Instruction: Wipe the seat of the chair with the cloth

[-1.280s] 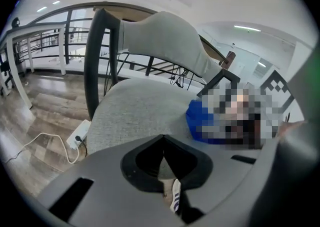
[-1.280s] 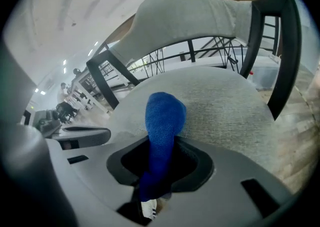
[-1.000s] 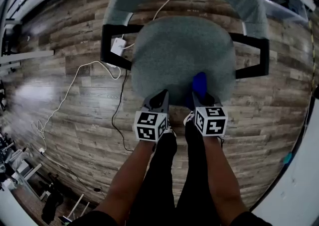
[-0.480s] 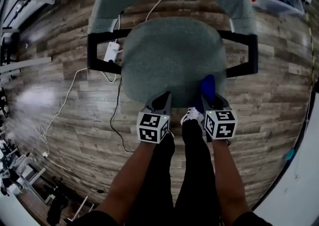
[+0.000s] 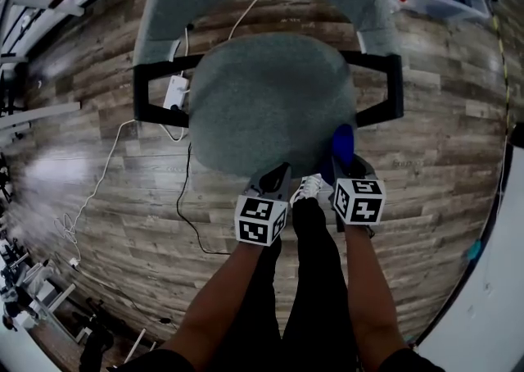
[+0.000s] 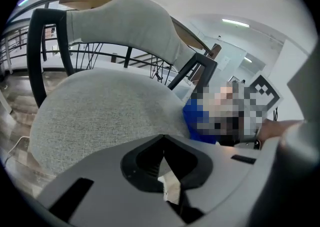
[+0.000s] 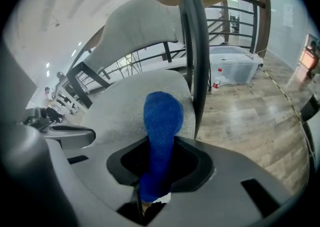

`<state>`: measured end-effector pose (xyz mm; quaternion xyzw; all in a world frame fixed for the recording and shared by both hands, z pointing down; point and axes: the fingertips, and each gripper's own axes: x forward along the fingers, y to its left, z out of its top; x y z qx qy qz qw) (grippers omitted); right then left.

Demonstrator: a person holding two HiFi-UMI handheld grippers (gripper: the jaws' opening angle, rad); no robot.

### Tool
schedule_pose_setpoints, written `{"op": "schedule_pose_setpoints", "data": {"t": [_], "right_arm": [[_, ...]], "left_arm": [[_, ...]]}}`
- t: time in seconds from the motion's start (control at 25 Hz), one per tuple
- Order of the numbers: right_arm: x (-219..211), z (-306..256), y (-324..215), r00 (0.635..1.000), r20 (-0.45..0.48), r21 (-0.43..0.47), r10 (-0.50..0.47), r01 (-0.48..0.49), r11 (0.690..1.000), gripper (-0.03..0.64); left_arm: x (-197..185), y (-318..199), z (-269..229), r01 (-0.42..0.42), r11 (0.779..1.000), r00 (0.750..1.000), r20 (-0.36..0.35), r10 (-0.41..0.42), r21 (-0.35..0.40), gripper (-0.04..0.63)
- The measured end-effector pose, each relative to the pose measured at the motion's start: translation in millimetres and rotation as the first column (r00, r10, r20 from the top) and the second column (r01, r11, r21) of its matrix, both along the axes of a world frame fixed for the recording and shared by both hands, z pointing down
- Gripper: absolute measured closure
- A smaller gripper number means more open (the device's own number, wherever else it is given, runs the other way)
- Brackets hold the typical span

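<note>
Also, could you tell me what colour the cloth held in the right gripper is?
The cloth is bright blue, clearest in the right gripper view.

wood-plank floor [image 5: 426, 141] carries the grey chair [image 5: 270, 100]; a white adapter [image 5: 173, 93] and black cable [image 5: 179, 198] lie beside it.

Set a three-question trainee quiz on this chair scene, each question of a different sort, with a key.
1. True or false: the left gripper holds the blue cloth.
2. Where on the seat does the cloth lie? A: at the near edge, on the person's right side. B: in the middle. C: at the far edge.
3. Fill in: the left gripper's jaws are ____, with nothing between them.

Key
1. False: the right gripper holds it.
2. A.
3. Shut.
</note>
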<state>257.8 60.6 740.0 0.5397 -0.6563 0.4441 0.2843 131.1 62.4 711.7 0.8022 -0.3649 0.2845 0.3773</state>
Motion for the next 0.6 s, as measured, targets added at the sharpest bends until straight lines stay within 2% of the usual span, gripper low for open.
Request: {"op": "schedule_pose_setpoints", "data": {"t": [0.16,0.4,0.6], "right_arm": [[4,-13,2,1.000,-0.021,0.018,-0.004,0.005,1.000,0.508],[-17,-89,-18,1.000,-0.025,0.172,0.004,0.000,0.985,0.508],[-56,-180,-32,0.999,-0.013,0.317,-0.044,0.046,0.947,0.508]], "left_arm": [[-1,3,-16,-0.003,1.000,1.000,-0.008,0.003,0.010,0.588],[-29,-22,-77,0.018,0.995,1.000,-0.027,-0.015,0.098,0.588],[-63,-44,-150,0.041,0.984,0.999,-0.031,-0.036,0.176,0.588]]}}
